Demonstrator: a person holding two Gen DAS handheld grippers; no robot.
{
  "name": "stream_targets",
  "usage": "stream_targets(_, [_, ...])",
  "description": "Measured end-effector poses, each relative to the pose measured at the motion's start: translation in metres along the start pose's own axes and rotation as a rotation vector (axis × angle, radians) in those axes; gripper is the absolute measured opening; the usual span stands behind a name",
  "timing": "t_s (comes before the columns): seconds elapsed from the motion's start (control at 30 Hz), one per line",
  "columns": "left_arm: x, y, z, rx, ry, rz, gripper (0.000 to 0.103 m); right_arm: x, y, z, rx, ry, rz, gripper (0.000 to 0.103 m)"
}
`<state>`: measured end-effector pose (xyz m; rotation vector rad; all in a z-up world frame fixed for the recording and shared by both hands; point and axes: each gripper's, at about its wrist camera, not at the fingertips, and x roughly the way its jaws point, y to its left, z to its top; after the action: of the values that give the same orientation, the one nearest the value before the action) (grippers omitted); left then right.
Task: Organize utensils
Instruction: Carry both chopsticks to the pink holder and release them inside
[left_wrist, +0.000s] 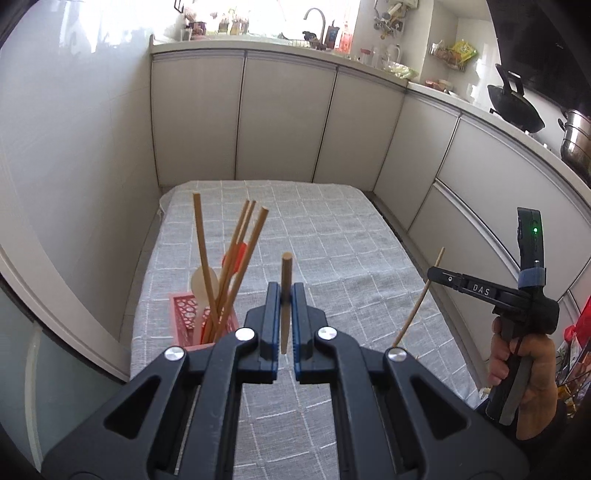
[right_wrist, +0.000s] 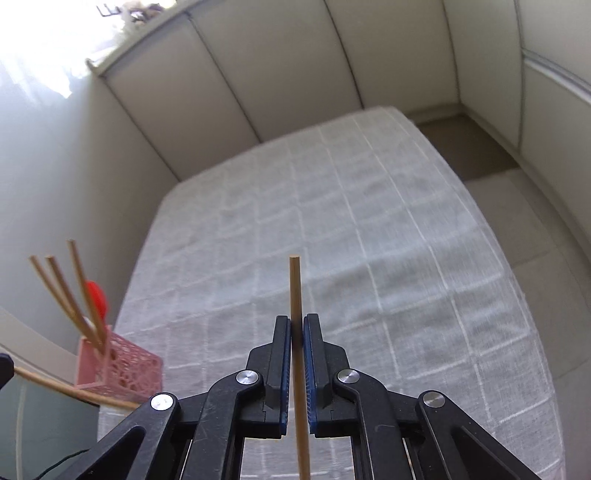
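Observation:
My left gripper is shut on a thick wooden chopstick that stands upright between its blue pads. To its left a pink basket holds several chopsticks, a white spoon and a red spoon. On the right a hand holds my right gripper, shut on a thin chopstick. In the right wrist view the right gripper clamps that chopstick above the cloth. The pink basket sits at lower left, and the left gripper's chopstick passes in front of it.
A table under a grey checked cloth fills the middle. White cabinets wall it in at the back and right. A wok and a steel pot stand on the counter at upper right. Floor shows right of the table.

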<state>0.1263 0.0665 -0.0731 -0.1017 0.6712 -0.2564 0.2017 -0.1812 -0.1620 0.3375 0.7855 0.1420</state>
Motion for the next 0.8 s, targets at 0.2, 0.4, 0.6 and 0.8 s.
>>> stream_targets(0.2, [-0.035,0.015,0.026,-0.022,-0.111,0.012,0.006,-0.036,0.046,0.025,-0.076,-0.092,0.083,0.006])
stream_targets(0.4, [-0.052,0.026,0.046,-0.015,-0.185,0.058,0.006,-0.058,0.098,0.048,-0.147,-0.145,0.175,0.006])
stream_targets(0.6, [-0.049,0.032,0.05,-0.015,-0.203,0.105,0.006,-0.062,0.14,0.053,-0.198,-0.141,0.249,0.006])
stream_targets(0.8, [-0.024,0.043,0.05,-0.026,-0.16,0.13,0.006,-0.06,0.171,0.047,-0.239,-0.136,0.285,0.006])
